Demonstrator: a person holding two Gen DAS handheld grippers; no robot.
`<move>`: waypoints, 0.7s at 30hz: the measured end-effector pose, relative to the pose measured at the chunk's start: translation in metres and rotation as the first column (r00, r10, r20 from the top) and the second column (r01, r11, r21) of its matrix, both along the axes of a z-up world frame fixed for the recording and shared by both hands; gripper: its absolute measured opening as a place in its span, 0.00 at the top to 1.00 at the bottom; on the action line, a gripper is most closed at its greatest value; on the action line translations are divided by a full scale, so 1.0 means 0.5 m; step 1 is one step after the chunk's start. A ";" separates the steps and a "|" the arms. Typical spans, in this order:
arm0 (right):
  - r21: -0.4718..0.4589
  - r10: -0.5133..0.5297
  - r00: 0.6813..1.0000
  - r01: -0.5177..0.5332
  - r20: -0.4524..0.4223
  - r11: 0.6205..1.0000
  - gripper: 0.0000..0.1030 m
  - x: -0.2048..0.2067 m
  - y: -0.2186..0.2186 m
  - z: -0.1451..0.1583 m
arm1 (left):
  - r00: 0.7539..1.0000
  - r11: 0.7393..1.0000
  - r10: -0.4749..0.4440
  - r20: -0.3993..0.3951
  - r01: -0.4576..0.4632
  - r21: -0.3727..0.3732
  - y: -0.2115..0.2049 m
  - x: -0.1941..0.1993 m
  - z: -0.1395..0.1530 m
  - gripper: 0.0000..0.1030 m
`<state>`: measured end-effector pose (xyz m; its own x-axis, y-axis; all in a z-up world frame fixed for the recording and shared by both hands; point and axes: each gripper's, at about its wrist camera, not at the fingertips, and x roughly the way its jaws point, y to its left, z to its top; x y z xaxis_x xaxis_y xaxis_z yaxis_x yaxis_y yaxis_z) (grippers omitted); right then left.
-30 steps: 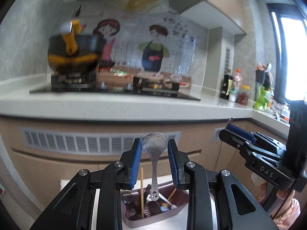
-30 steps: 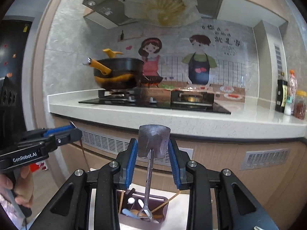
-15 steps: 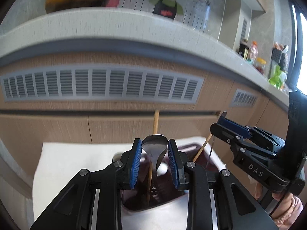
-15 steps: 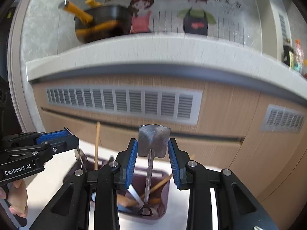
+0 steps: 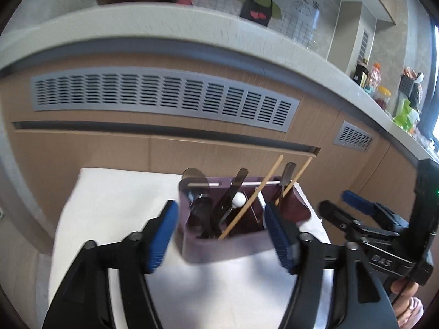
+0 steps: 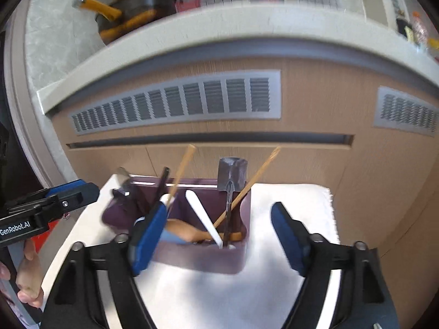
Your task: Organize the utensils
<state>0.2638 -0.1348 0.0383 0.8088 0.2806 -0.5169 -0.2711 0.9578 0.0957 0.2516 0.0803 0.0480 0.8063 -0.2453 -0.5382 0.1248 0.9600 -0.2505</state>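
Observation:
A purple utensil holder (image 5: 236, 246) (image 6: 230, 260) stands on a white cloth (image 5: 109, 205) (image 6: 290, 205). A round metal spoon (image 5: 193, 176) (image 6: 123, 176) stands free in its left compartment. In the right compartment stands a shovel-shaped metal spoon (image 6: 232, 174), also free, among wooden chopsticks (image 5: 255, 200) (image 6: 247, 189) and a white utensil (image 6: 203, 219). My left gripper (image 5: 221, 235) (image 6: 85, 192) hovers just above the holder's near side, its jaws opening, no pad touching anything. The right gripper (image 6: 219, 238) (image 5: 334, 203) is likewise low over the holder, jaws opening and bare.
Behind the cloth rises a wooden cabinet front with grey vents (image 5: 164, 96) under a pale counter edge (image 6: 247, 24). A black pot with orange handles (image 6: 131, 8) sits on the stove. Bottles and jars (image 5: 376, 82) stand at the far right. A person's hand (image 6: 27, 274) holds the left gripper.
Both grippers came down to the holder. The left let go of the round spoon and the right let go of the shovel spoon; both now stand in the holder, and both jaws have spread.

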 end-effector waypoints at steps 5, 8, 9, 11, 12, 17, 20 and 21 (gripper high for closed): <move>0.011 -0.014 0.999 0.013 0.035 1.000 0.02 -0.122 -0.017 0.028 | 0.998 0.998 0.054 0.041 -0.056 0.039 -0.008 -0.131 0.009 0.20; 0.009 -0.025 1.000 0.025 0.013 1.000 0.00 -0.186 -0.026 0.023 | 0.995 0.993 0.084 0.052 -0.088 0.078 -0.022 -0.199 -0.002 0.12; 0.002 -0.040 0.999 0.040 0.003 0.999 0.00 -0.208 -0.031 0.017 | 0.994 0.990 0.092 0.064 -0.098 0.102 -0.028 -0.223 -0.007 0.10; -0.017 -0.054 0.999 0.054 -0.005 0.998 0.00 -0.241 -0.032 0.003 | 0.988 0.979 0.120 0.098 -0.135 0.156 -0.041 -0.268 -0.020 0.09; -0.037 -0.071 0.997 0.070 -0.009 0.997 0.00 -0.260 -0.033 -0.009 | 0.985 0.973 0.129 0.112 -0.147 0.180 -0.047 -0.289 -0.028 0.08; -0.077 -0.109 0.993 0.106 -0.034 0.991 0.00 -0.324 -0.038 -0.050 | 0.982 0.954 0.142 0.125 -0.169 0.246 -0.074 -0.361 -0.063 0.03; -0.080 -0.131 0.991 0.128 -0.035 0.989 0.00 -0.352 -0.044 -0.061 | 0.986 0.962 0.132 0.097 -0.152 0.227 -0.080 -0.379 -0.073 0.02; -0.084 -0.141 0.990 0.138 -0.028 0.987 0.00 -0.361 -0.045 -0.060 | 0.988 0.966 0.132 0.084 -0.148 0.212 -0.079 -0.384 -0.075 0.02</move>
